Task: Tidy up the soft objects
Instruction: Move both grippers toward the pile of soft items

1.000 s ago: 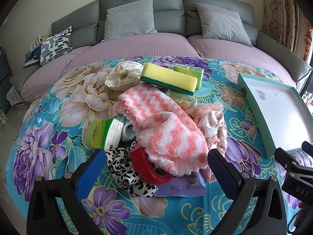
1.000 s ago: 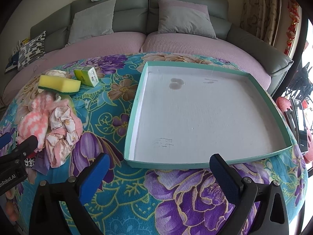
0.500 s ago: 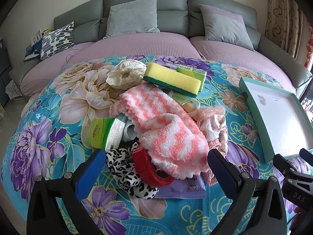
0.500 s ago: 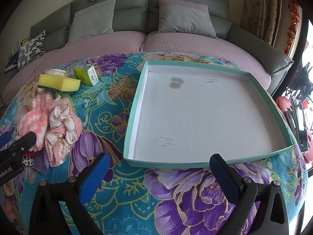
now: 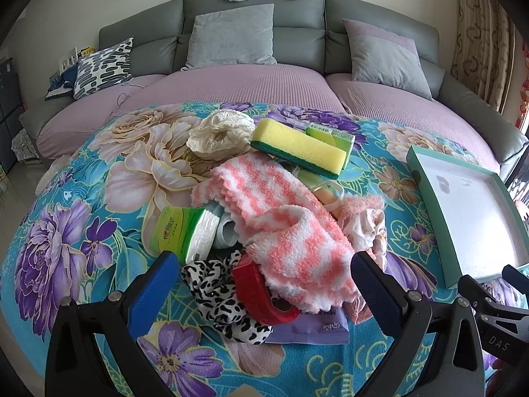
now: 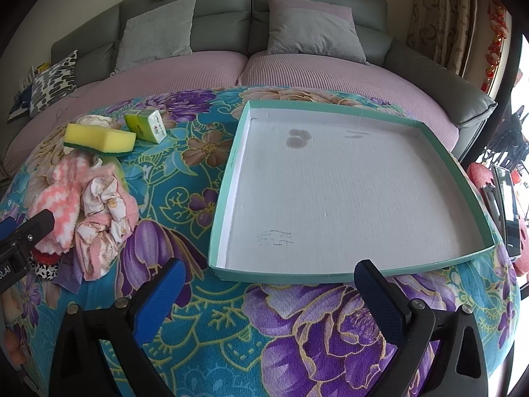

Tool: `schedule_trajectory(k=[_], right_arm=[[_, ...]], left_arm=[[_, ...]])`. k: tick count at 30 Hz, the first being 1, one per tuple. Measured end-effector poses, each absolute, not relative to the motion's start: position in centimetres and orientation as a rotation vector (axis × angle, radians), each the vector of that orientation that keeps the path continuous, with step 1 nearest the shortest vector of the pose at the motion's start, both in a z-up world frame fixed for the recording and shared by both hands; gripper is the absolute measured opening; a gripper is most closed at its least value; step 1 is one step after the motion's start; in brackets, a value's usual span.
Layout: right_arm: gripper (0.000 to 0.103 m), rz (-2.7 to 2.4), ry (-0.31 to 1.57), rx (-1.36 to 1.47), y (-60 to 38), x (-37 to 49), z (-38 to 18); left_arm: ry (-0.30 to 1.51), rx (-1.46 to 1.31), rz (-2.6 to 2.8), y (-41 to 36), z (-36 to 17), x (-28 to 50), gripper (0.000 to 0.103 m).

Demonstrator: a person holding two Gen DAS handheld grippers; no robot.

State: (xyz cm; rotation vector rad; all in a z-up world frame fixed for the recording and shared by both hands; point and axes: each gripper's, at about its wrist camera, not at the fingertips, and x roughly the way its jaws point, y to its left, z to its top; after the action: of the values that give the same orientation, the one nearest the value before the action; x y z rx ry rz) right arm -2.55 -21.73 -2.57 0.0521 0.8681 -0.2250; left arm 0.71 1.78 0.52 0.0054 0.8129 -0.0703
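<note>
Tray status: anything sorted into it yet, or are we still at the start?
Nothing done: the tray holds nothing. In hand: nothing; the left gripper and right gripper are both open. Left: the whole pile, including the striped sock, sponge and leopard cloth.

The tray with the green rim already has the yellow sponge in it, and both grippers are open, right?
Not quite. The tray has nothing in it; the right wrist view shows its white bottom bare. The sponge lies on the flowered cloth to the tray's left, by the pile. The left gripper and right gripper are both open, as you said.
</note>
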Motion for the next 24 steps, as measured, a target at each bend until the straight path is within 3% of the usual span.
schedule_trajectory(k=[24], right_arm=[[0.103,-0.233,0.871,0.045,-21.73,-2.46,-2.60]], left_arm=[[0.737,-0.027,-0.074,2.22,1.32,0.59,0.103]])
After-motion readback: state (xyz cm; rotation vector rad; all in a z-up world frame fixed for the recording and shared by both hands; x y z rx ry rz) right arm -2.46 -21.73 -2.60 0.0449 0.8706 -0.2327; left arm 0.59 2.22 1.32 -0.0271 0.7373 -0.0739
